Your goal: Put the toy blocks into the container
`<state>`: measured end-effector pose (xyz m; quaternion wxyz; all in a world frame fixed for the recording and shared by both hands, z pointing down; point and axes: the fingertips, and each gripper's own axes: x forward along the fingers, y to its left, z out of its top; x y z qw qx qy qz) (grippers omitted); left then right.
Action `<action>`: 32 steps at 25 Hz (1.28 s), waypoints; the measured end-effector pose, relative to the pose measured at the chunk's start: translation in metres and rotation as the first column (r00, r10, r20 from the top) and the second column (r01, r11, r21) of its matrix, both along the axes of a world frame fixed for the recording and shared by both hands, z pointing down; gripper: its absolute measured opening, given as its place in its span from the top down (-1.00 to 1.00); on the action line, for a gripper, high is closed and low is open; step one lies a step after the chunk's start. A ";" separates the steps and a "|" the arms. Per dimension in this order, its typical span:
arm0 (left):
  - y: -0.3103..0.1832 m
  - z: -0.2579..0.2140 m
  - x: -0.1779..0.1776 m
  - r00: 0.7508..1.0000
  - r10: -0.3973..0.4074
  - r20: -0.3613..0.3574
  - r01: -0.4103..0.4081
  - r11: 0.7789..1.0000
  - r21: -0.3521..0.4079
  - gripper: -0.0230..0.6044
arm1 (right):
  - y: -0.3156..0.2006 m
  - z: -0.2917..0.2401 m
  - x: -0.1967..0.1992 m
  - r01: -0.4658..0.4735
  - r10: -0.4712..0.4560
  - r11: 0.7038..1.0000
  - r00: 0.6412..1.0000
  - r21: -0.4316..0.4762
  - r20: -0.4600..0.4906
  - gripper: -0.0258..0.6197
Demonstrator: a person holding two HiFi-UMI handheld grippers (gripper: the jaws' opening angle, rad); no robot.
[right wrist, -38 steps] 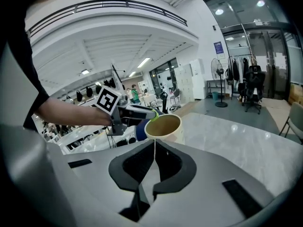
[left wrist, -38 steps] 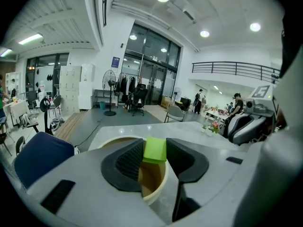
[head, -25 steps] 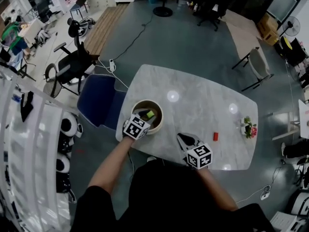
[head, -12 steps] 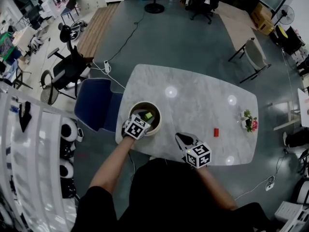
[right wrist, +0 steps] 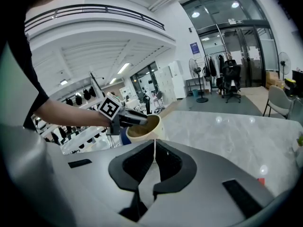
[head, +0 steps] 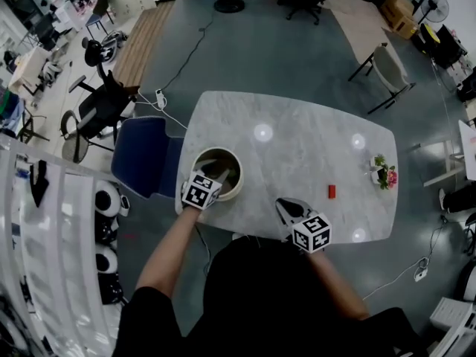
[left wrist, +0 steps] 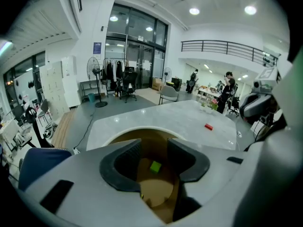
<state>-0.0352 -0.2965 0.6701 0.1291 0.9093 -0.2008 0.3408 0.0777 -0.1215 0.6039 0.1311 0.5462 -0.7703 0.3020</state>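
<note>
1. left hand-held gripper [left wrist: 154,144]: released. The jaws stand well apart and have just been opening further, with nothing pressed between the pads. It is tilted downward with its tips inside the mouth of the container [head: 233,193]. Its left marker cube [head: 199,192] sits over the near rim. A bare forearm [head: 172,248] carries it from the worktop's near left corner.

2. right hand-held gripper [right wrist: 154,145]: clenched and empty. The jaws meet along a thin seam and grasp nothing. It points forward and down over the near edge of the worktop [head: 297,158], to the right of the container and apart from it. Its right marker cube [head: 311,233] faces up.

3. container: a round, open-topped tub with a pale outer wall and a brown interior. It stands upright near the left end of the worktop.

4. green block [left wrist: 155,166]: one small cube lying on the container's floor. It shows through the gap of the left jaws, below them and untouched by either pad.

5. red block [head: 332,191]: a small piece lying alone on the bare worktop, outside the container. It is to the right of the right hand-held gripper and well apart from both grippers.

6. worktop: a pale marbled slab with rounded corners, showing bright spots of reflected ceiling light.

7. potted plant [head: 384,175]: a small plant with pink blooms, standing near the worktop's right end beyond the red block.

8. blue chair [head: 145,158]: pushed up to the left side of the worktop, just beside the container's end.
</note>
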 end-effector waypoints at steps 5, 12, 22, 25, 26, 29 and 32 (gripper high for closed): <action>0.009 -0.020 -0.004 0.998 -0.051 -0.031 0.051 0.998 0.023 0.47 | 0.025 0.001 0.050 -0.042 0.042 0.999 0.999 -0.007 -0.015 0.90; 0.052 -0.078 0.020 0.960 -0.181 -0.214 0.182 0.983 -0.017 0.64 | 0.058 0.011 0.136 -0.121 0.120 0.992 0.992 -0.024 -0.031 0.90; 0.148 -0.104 0.113 0.905 -0.209 -0.370 0.204 0.977 -0.053 0.83 | 0.124 0.087 0.222 -0.129 0.114 0.979 0.988 -0.156 -0.106 0.89; 0.172 -0.102 0.137 0.898 -0.215 -0.384 0.214 0.976 -0.047 0.87 | 0.133 0.109 0.247 -0.155 0.134 0.973 0.982 -0.169 -0.131 0.84; 0.180 -0.100 0.143 0.899 -0.213 -0.382 0.214 0.976 -0.041 0.87 | 0.135 0.118 0.254 -0.165 0.142 0.970 0.981 -0.180 -0.133 0.75; 0.201 -0.097 0.156 0.891 -0.236 -0.388 0.233 0.971 -0.056 0.88 | 0.135 0.144 0.274 -0.185 0.158 0.958 0.978 -0.219 -0.135 0.57; 0.218 -0.094 0.157 0.867 -0.296 -0.400 0.277 0.955 -0.106 0.88 | 0.131 0.169 0.290 -0.211 0.178 0.944 0.973 -0.254 -0.147 0.54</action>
